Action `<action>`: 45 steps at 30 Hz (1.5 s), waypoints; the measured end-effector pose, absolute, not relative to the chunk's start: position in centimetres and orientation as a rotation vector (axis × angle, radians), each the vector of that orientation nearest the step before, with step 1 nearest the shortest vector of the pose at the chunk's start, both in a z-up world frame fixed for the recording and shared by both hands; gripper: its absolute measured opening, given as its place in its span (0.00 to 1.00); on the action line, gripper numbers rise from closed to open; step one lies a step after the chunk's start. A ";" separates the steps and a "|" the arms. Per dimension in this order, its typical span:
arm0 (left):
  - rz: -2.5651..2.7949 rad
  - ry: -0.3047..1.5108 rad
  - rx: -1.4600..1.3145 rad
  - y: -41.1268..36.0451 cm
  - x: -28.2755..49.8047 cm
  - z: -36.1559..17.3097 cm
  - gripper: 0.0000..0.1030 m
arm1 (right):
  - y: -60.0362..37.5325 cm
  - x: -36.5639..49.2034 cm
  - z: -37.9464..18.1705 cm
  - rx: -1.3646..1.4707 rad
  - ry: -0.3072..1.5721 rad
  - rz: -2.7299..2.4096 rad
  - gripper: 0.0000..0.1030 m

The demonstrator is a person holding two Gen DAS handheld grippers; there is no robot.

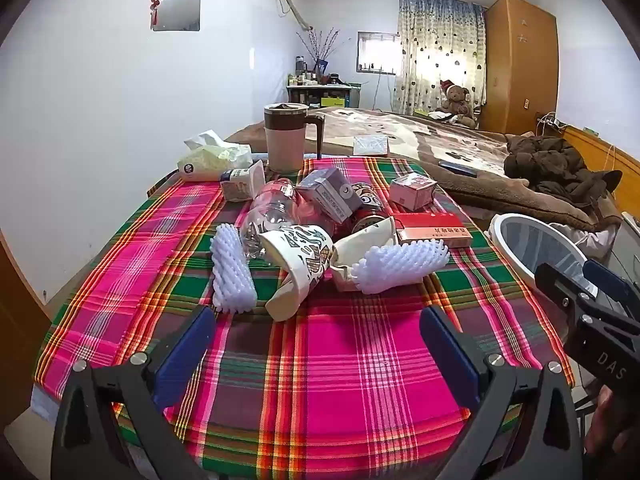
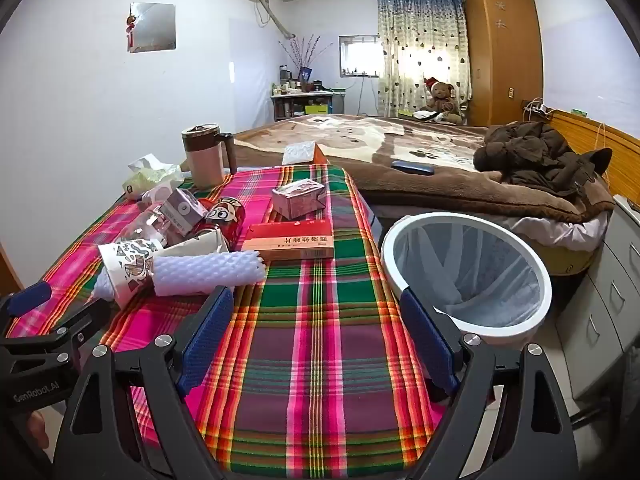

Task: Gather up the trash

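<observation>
The trash lies in a heap on the plaid tablecloth [image 1: 340, 360], and the white bin [image 2: 466, 276] with its liner stands just off the table's right edge, so take the bin as the fixed mark. Nearest the bin is the red flat box [image 2: 290, 242]; farther from it lies a foam fruit sleeve [image 2: 208, 272], then the crushed paper cup [image 1: 298, 264], then a second foam sleeve [image 1: 232, 270] on the far side of the heap. Behind these, away from the bin's near rim, are a clear plastic bottle [image 1: 268, 216], a red can [image 2: 224, 214] and small cartons.

Both tools are empty. The left gripper [image 1: 316, 348] holds its jaws spread as wide as they go, over bare cloth short of the cup; the right gripper [image 2: 316, 336] is likewise fully spread, between the heap and the bin, with nothing between its pads.

The step in hand looks like the first pick. The right gripper does well to start with what sits closest to the bin (the red box or the foam sleeve beside it), closing across the narrow side. The left suits the cup, which is light and already crumpled, so a gentle squeeze near its rim should do. Lift clear before swinging over the bin's rim, lest the heap be dragged along.
</observation>
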State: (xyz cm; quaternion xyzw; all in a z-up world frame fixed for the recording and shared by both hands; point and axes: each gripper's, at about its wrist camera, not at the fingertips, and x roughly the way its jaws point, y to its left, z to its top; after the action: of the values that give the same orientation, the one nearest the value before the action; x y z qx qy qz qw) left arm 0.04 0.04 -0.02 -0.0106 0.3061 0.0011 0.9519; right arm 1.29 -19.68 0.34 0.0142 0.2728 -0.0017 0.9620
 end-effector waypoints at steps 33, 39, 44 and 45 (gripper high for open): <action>0.034 0.495 0.004 -0.2 -0.9 1.8 1.00 | -19.5 0.8 1.6 0.029 0.473 -0.003 0.84; 0.025 0.496 -0.009 0.0 -0.9 1.9 1.00 | -19.4 0.7 1.8 0.026 0.465 0.001 0.85; 0.026 0.492 -0.010 0.0 -1.0 1.9 1.00 | -19.4 0.7 1.8 0.024 0.466 -0.002 0.85; 0.026 0.491 -0.010 0.0 -1.1 1.9 1.00 | -19.4 0.7 1.8 0.023 0.466 -0.002 0.84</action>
State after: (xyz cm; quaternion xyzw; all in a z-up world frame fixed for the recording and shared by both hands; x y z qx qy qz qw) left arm -1.08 0.04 1.94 -0.0050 0.2429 0.0130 0.9700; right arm 0.71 -19.37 1.79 0.0113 0.2309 -0.0011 0.9729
